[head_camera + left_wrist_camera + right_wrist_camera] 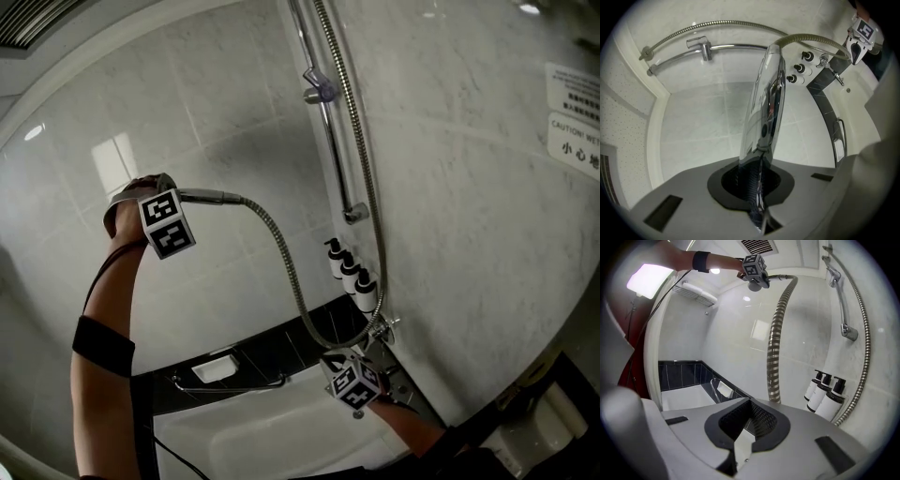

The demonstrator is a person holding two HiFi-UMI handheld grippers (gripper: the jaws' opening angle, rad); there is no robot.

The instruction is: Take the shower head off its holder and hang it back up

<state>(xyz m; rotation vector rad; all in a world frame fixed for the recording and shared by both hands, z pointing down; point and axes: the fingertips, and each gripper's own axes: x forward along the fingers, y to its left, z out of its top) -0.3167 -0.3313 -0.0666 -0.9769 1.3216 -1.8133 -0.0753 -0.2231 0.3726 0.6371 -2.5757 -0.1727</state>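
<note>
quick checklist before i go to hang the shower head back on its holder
1. Left gripper shut on the shower head: ok.
2. Holder on the rail empty: ok.
3. Shower head lined up with the holder: not ok, it is well off to the rail's left in the head view.
4. Hose hanging in a free loop, no kink: ok.
5. Right gripper shut, nothing between its jaws: ok.
6. Right gripper clear of the hose: cannot tell.
</note>
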